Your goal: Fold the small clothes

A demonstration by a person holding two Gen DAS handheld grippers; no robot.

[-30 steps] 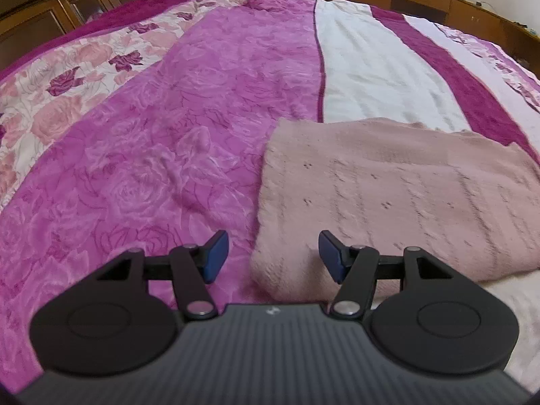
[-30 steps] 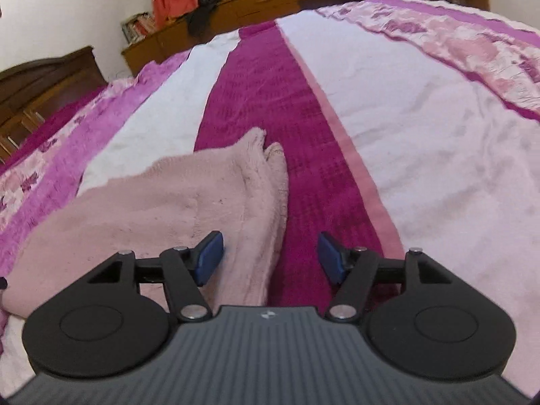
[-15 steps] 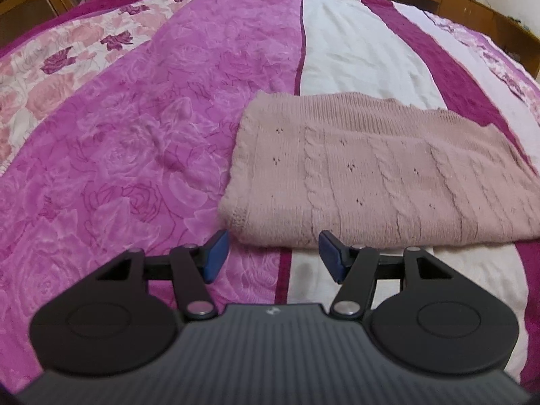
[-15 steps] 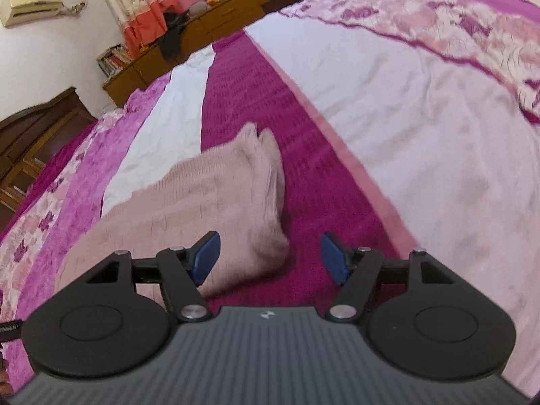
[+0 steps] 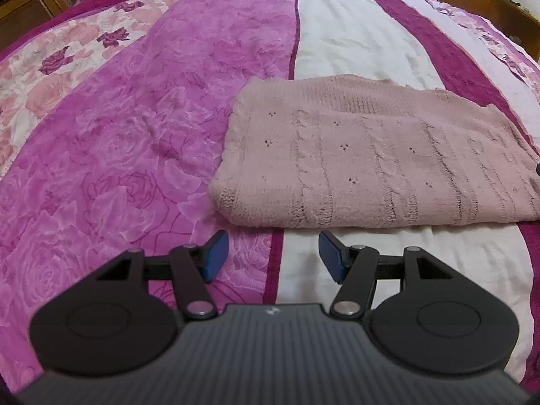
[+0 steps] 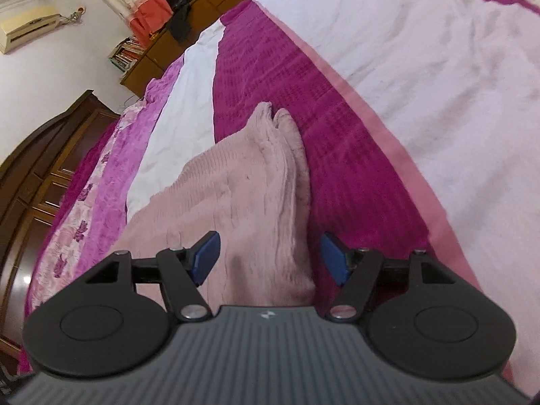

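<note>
On the striped bedspread (image 5: 354,33) lies a folded pink knit sweater (image 5: 371,158). Left gripper (image 5: 272,255) hovers before its near edge, fingers wide, holding nothing. Right gripper (image 6: 270,256) spreads wide over the sweater's end.

bed: striped floral bedspread (image 5: 175,108) | wooden headboard (image 6: 44,168) | curtain (image 6: 148,3) | air conditioner (image 6: 27,28)

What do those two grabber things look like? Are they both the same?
Yes, they look alike. The left hand-held gripper and the right hand-held gripper each have a dark grey ribbed body with a tiny pale logo, two round black discs, black jointed link arms with silver rivets, and flat blue pads on the fingertips. No cables or sleeves show.
</note>
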